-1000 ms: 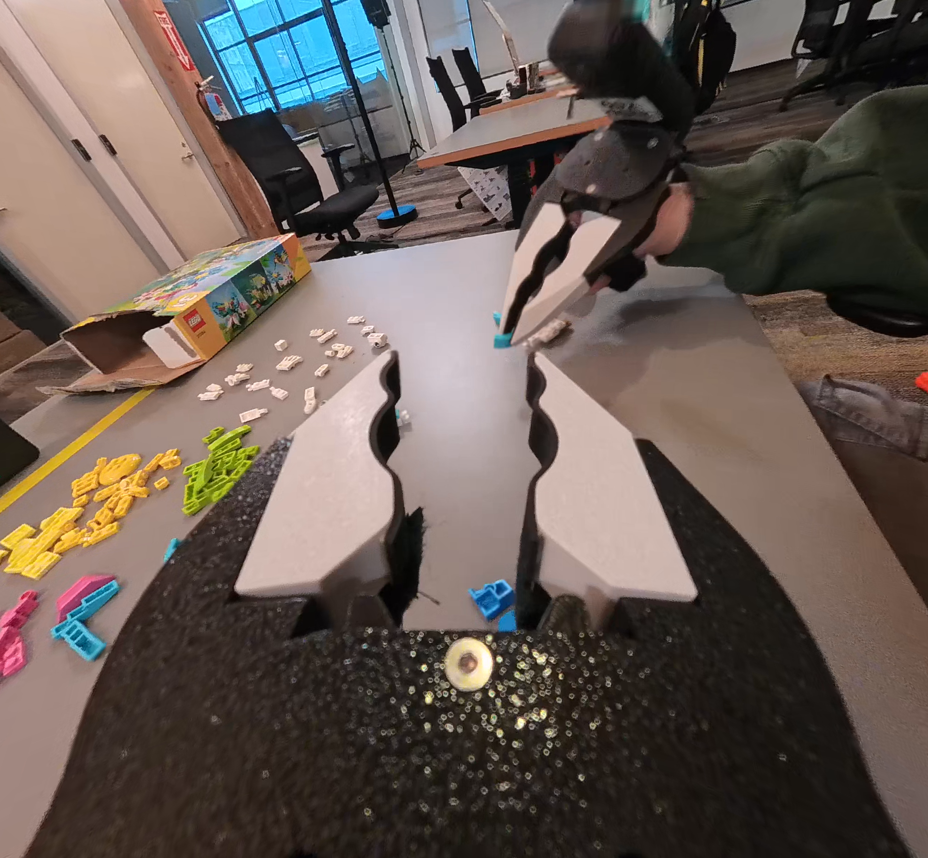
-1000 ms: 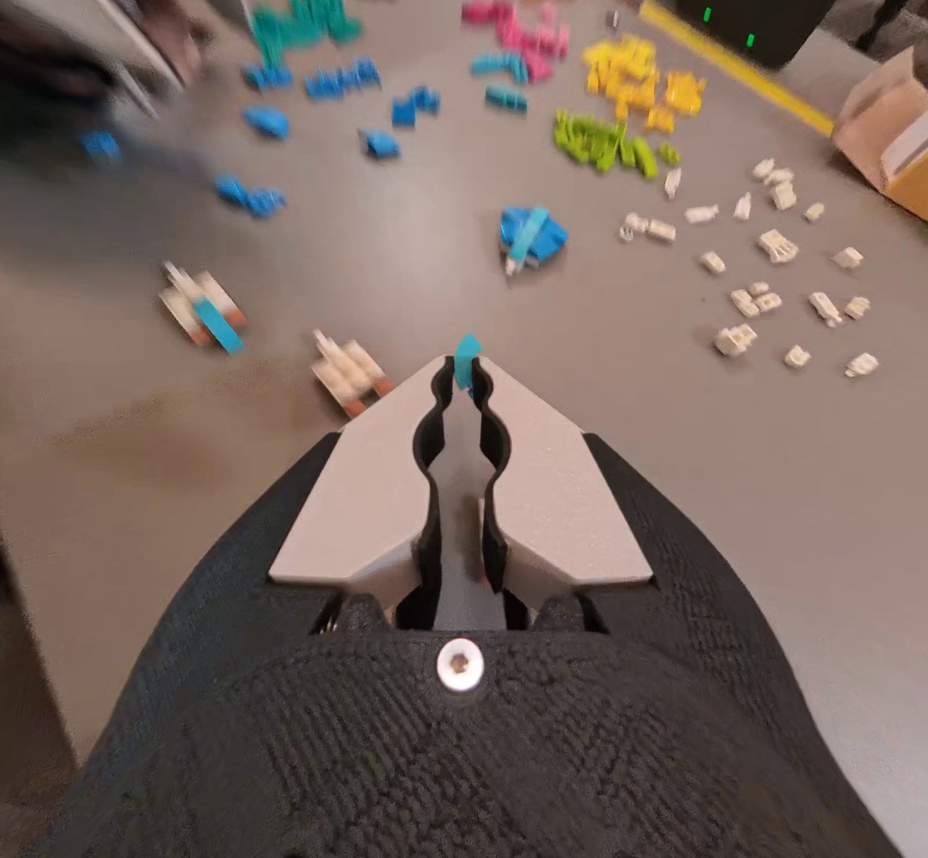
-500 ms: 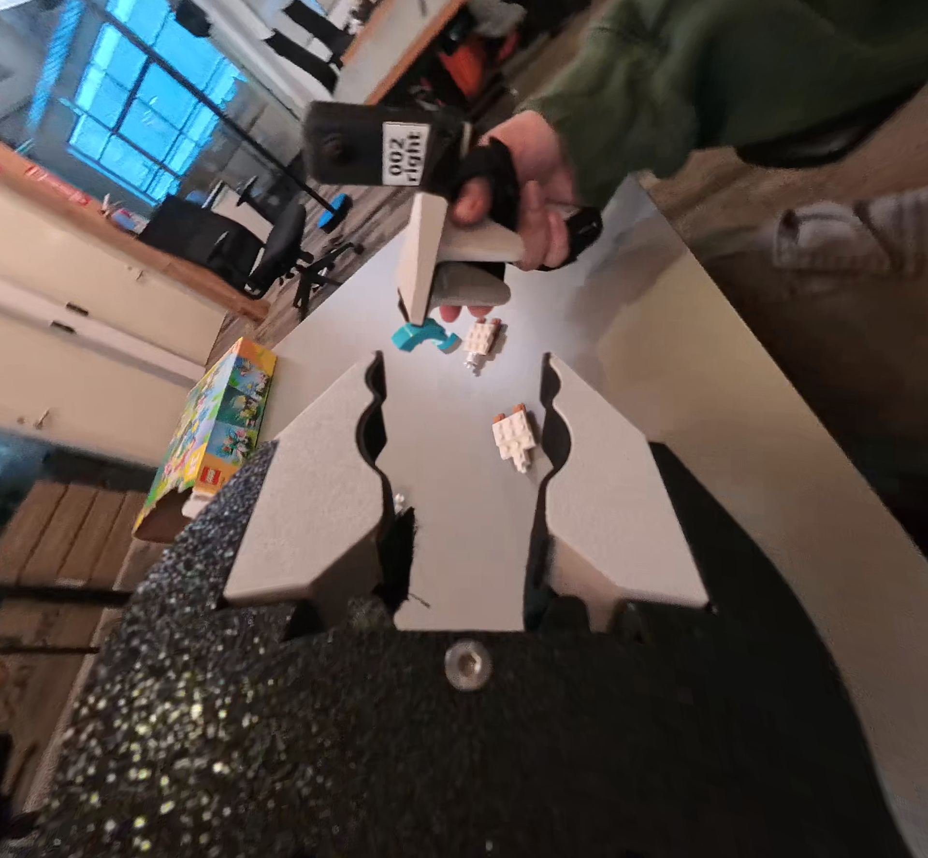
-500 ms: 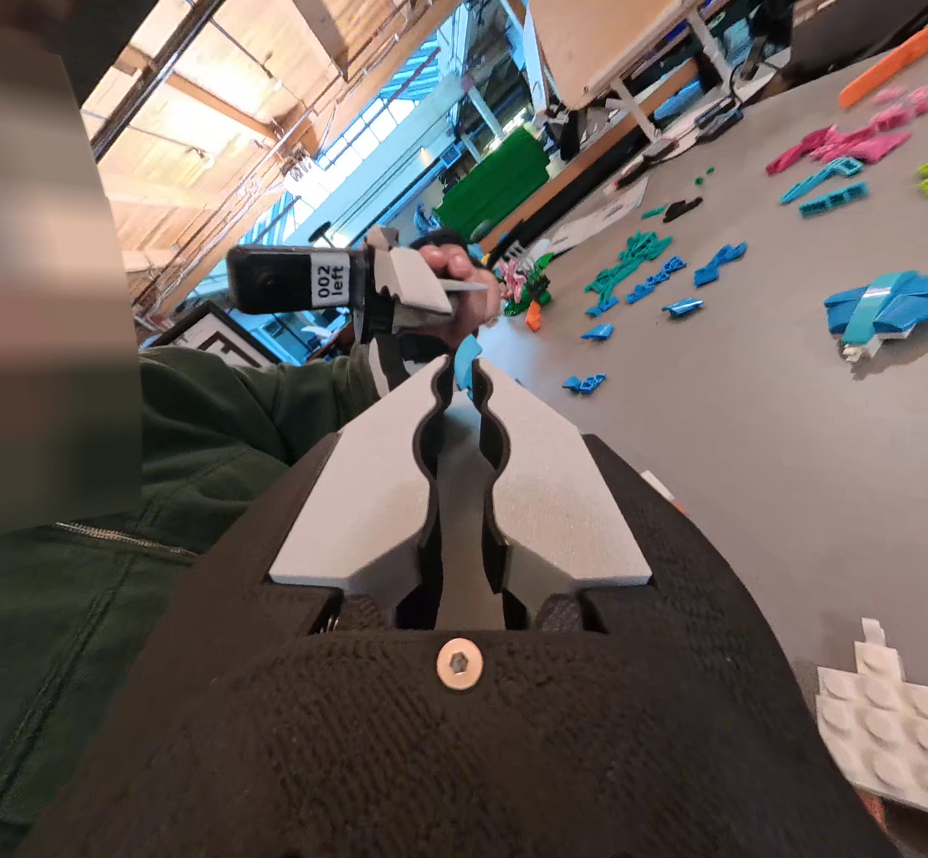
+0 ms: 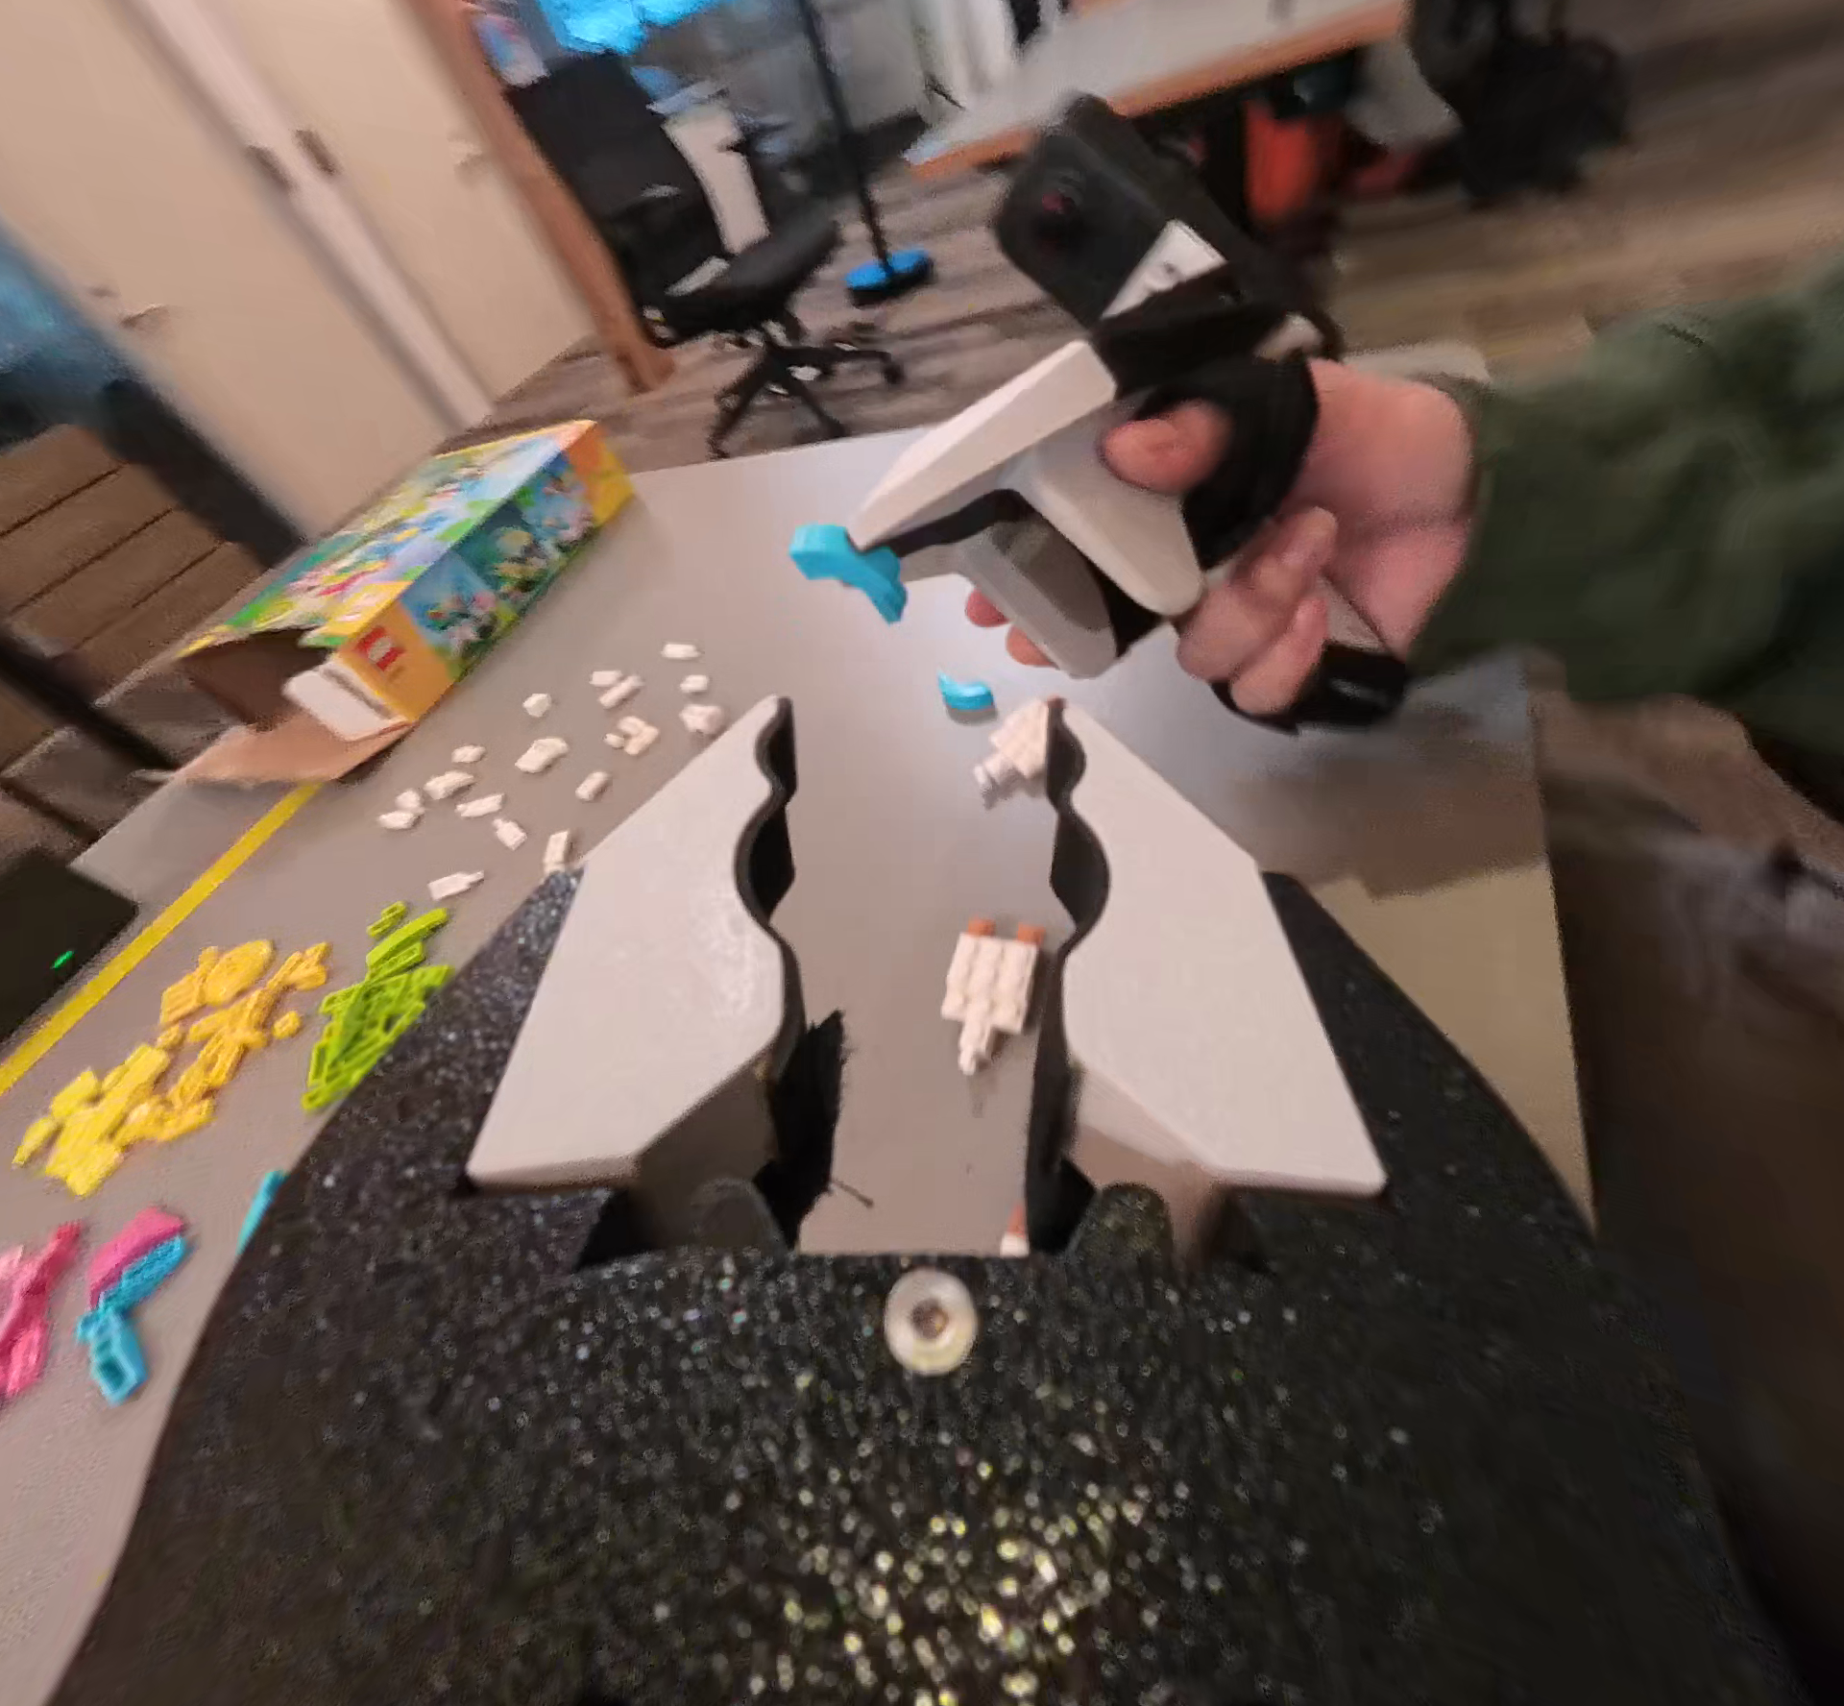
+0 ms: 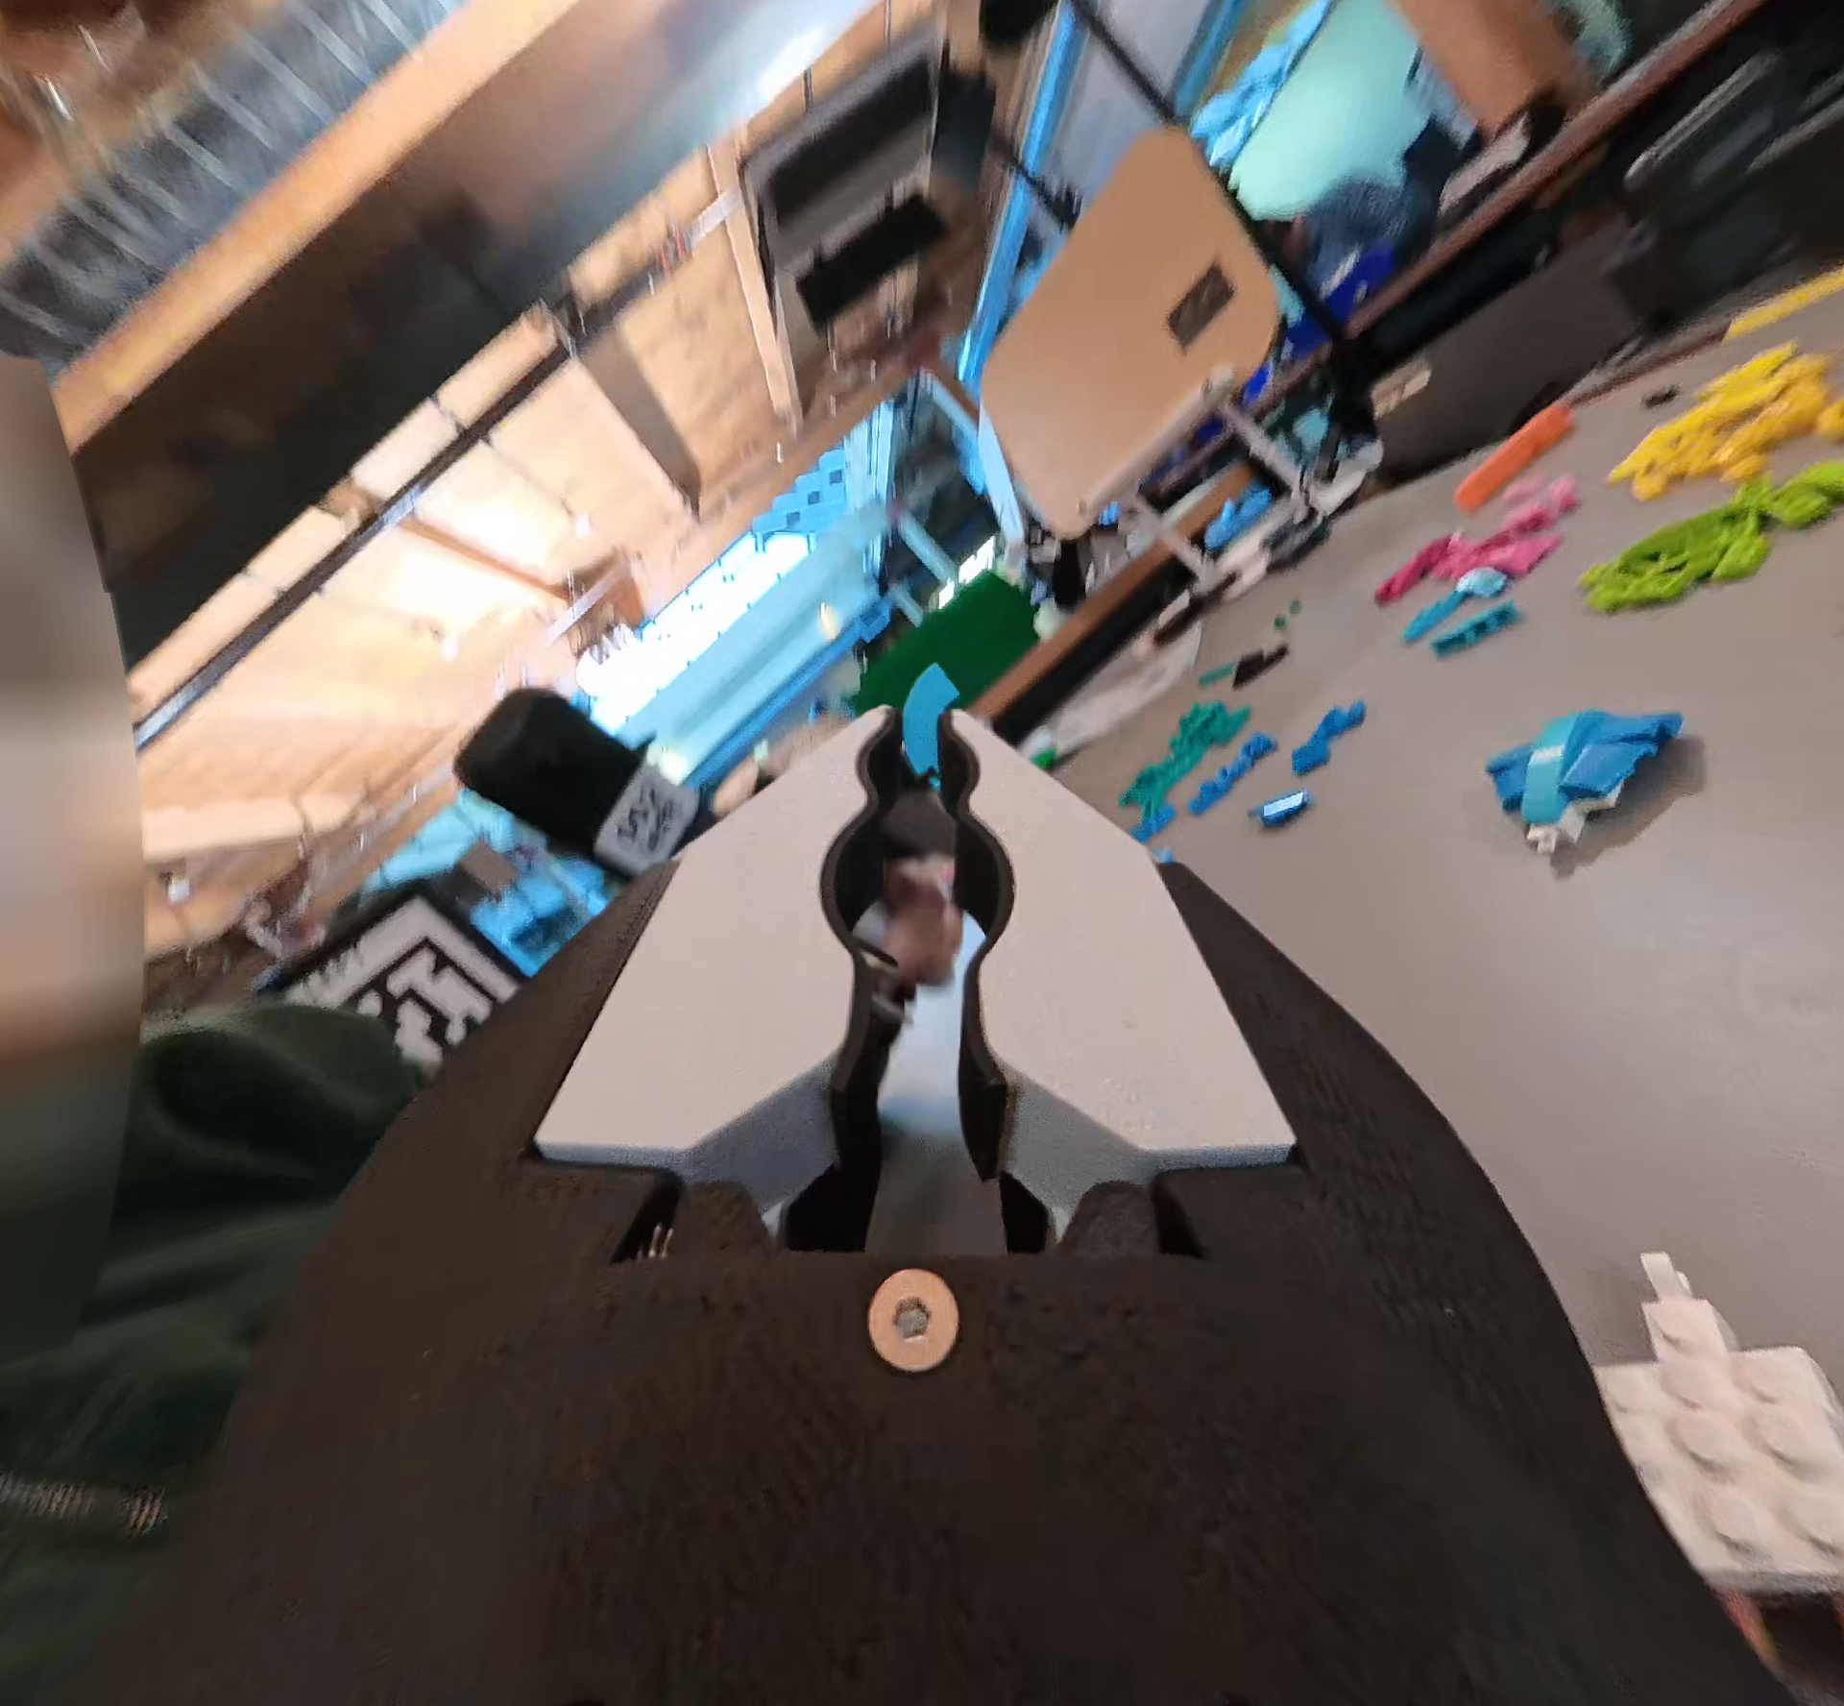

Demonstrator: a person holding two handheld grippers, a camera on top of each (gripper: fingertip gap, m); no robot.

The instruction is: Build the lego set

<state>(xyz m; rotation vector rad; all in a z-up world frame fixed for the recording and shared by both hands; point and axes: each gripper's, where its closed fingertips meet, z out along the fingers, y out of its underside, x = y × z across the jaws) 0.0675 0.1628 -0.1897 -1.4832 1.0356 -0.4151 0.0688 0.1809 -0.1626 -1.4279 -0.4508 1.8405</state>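
Right claw (image 5: 870, 550): pinching a curved blue brick (image 5: 846, 565) at its tips, raised above the grey bench (image 5: 898, 820). Left claw (image 5: 923, 750): spread, empty, hovering over the bench; white brick assembly (image 5: 988, 984) lies between its fingers, untouched. Second blue curved brick (image 5: 964, 693) lies just beyond the assembly. White loose bricks (image 5: 559, 760) left of it.

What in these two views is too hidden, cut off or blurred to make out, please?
- Left wrist view: white brick model, partly behind the left gripper's finger.
- Right wrist view: blue curved piece, lower part hidden between right gripper fingertips.
- Right wrist view: white plate, cut off at the edge, blurred.
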